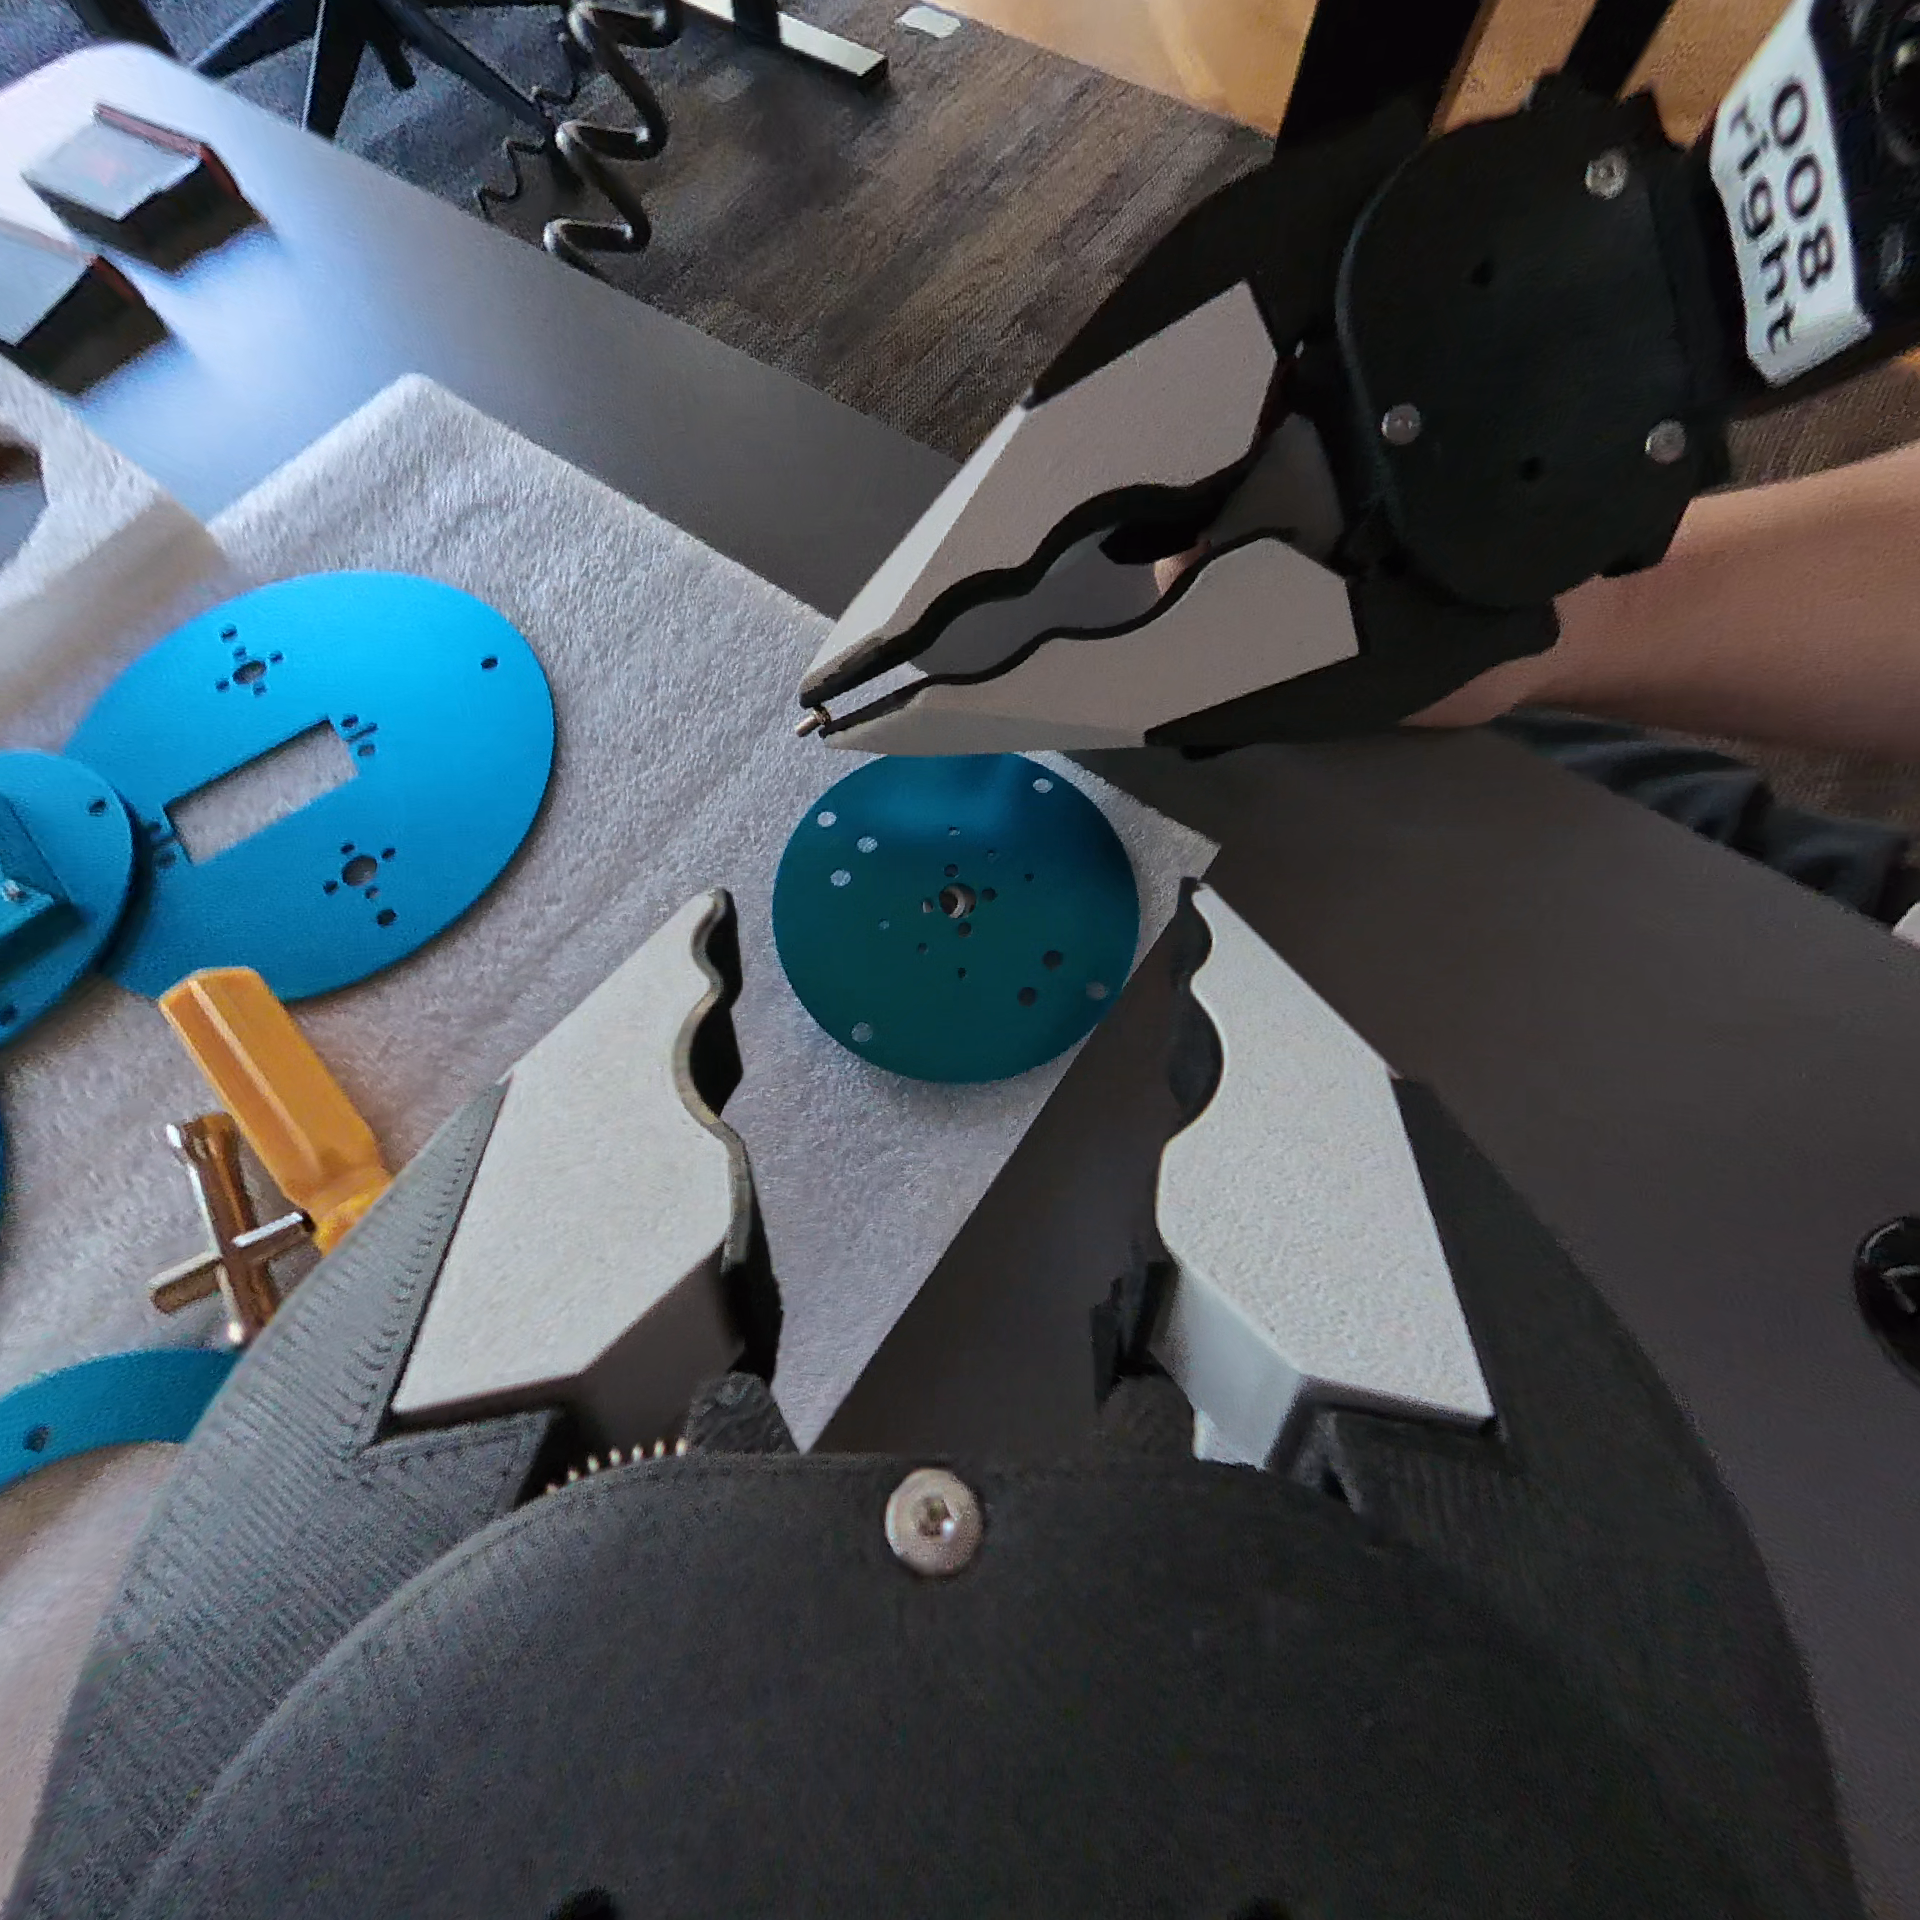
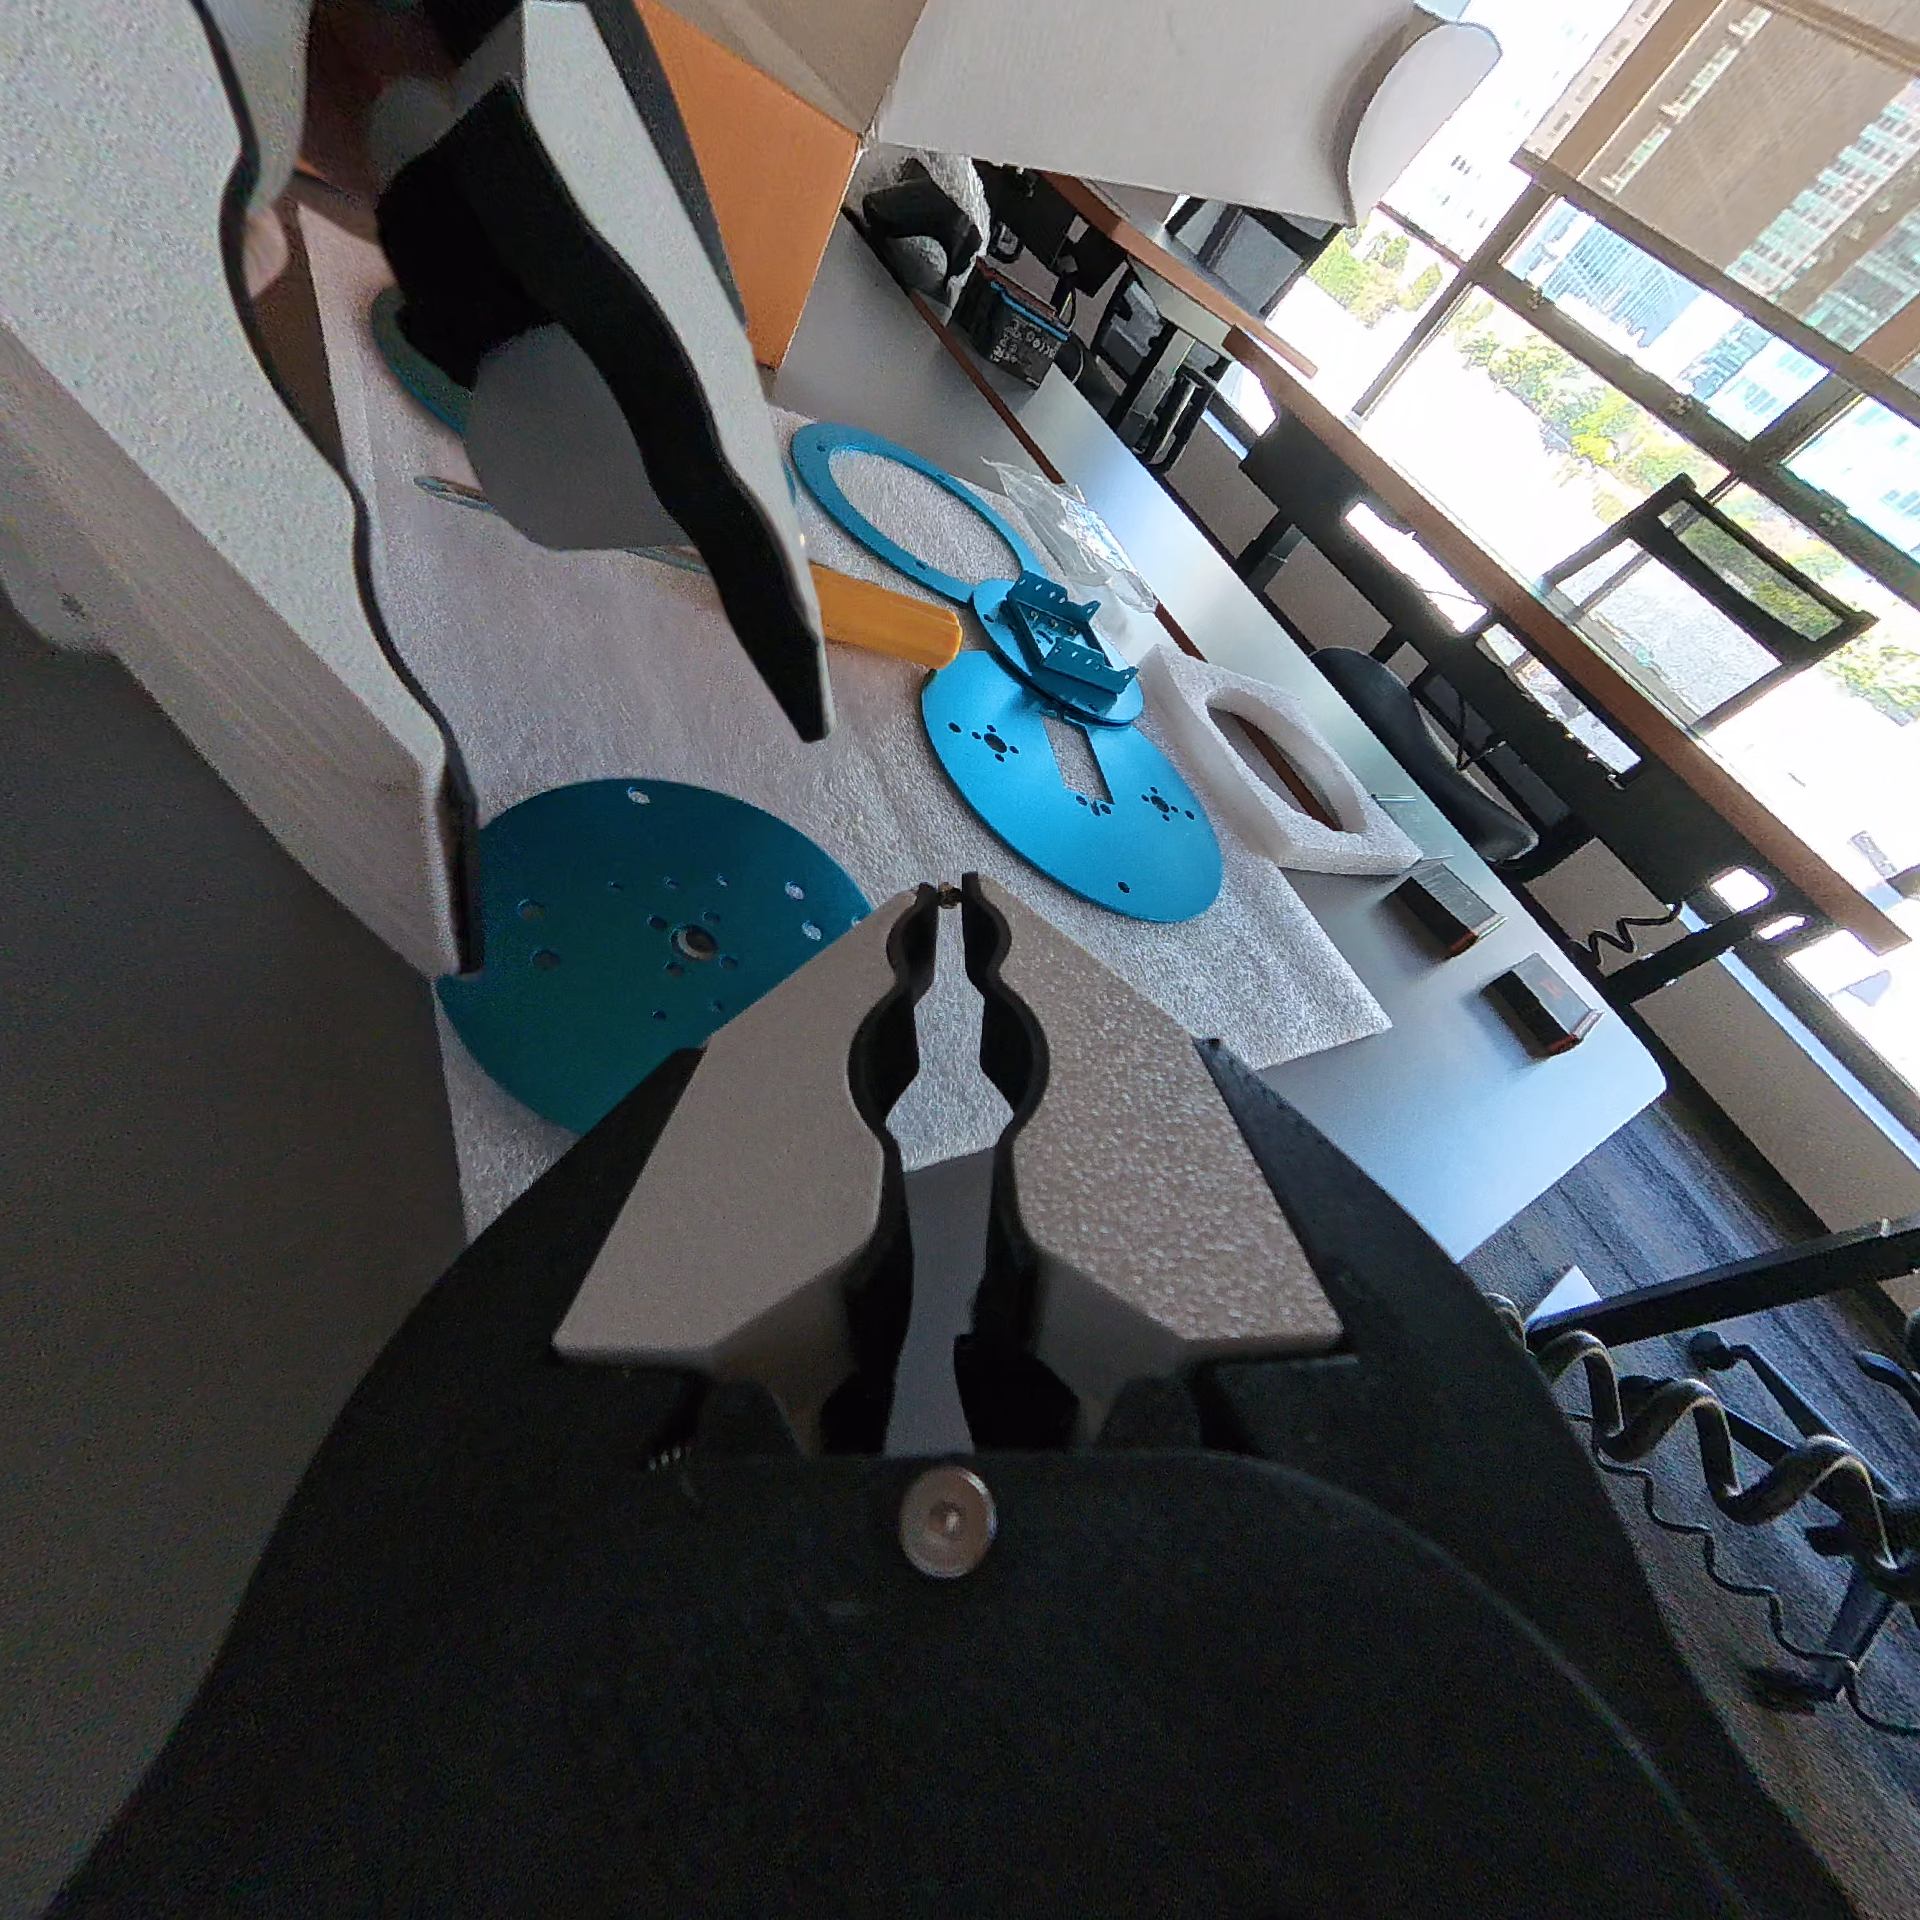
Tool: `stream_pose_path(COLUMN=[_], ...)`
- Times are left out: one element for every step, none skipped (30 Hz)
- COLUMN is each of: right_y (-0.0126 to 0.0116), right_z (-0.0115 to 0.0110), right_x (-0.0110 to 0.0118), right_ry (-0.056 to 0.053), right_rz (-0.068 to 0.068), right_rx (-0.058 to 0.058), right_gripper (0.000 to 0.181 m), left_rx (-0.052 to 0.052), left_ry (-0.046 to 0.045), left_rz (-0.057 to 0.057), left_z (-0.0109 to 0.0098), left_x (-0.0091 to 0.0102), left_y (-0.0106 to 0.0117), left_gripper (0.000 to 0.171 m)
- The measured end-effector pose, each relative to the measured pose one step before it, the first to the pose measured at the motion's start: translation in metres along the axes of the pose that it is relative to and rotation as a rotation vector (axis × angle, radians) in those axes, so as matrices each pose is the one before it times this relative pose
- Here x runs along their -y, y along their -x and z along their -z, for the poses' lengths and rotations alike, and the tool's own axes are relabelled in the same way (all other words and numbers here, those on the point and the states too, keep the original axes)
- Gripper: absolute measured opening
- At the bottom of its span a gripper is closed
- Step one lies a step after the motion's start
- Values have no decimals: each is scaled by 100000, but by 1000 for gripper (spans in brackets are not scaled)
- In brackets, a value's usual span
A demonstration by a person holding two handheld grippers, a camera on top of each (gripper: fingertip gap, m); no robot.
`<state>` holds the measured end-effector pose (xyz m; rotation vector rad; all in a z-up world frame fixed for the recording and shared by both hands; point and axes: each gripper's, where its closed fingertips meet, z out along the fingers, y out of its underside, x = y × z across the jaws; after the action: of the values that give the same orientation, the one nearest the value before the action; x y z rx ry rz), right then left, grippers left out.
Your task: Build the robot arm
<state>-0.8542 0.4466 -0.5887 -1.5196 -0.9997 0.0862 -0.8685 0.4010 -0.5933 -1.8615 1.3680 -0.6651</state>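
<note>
Teal round perforated metal disc [image 1: 956, 920] lies flat on the white foam sheet [image 1: 623, 675] at mid-frame, just ahead of your left gripper [image 1: 956, 914], whose fingers stand wide apart and empty. Above it, your right gripper [image 1: 816, 720] pinches a tiny metal screw [image 1: 808, 724] at its tips, not yet touching the disc. Farther left lie a bright blue slotted plate [image 1: 312, 779] and a yellow-handled tool [image 1: 270, 1081].
</note>
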Motion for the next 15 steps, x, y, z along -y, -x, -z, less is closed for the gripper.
stream_pose_path(right_y=[-71, -58, -2, -2, -17, -5, -1, -11, -35, -20, 3, 4, 19, 14, 12], right_z=[51, 46, 28, 33, 53, 28, 9, 10, 22, 8, 0, 6, 7, 5, 8], right_x=[85, 69, 23, 30, 36, 21, -17, 4, 14, 7, -3, 1, 10, -3, -4], right_ry=[-830, -625, -331, -308, -416, -264, -11, -54, -168, -138, -57, -77, -98, -15, -55], right_rz=[-629, -680, -418, -175, -111, -162, -148, -55, -193, -305, -212, -46, 11, -74, -4], right_rx=[-240, -93, 203, 24, -174, -71, -24, -108, -173, -38, 49, 96, 141, 109, 54], right_gripper=[4, 4, 4, 4, 3, 4, 4, 4, 4, 4, 3, 3, 3, 3, 3], left_rx=[-922, -1935, -2582, -3247, -2524, -1894, -1612, -1356, -1039, -1219, 21, -89, -366, -687, -898], left_ry=[2107, 2296, 685, -422, 414, 1832, 2117, 1566, 969, 750, 851, 1023, 211, -1540, -920], left_rz=[-5143, -4204, -2813, -2243, -1688, -1240, -1344, -1649, -1829, -1472, -919, -671, -85, 897, 1249], left_z=[-122, -197, -180, -131, -162, -212, -228, -236, -231, -201, -198, -188, -128, -34, -27], left_x=[-165, -235, -23, 125, -13, -251, -307, -241, -174, -139, -178, -214, -110, 147, 26], left_y=[63, 37, 7, -68, 68, 163, 101, 6, -70, -175, 0, -14, -58, -78, -105], left_gripper=[86, 88, 91, 91, 90, 91, 93, 93, 93, 93, 91, 90, 89, 86, 84])
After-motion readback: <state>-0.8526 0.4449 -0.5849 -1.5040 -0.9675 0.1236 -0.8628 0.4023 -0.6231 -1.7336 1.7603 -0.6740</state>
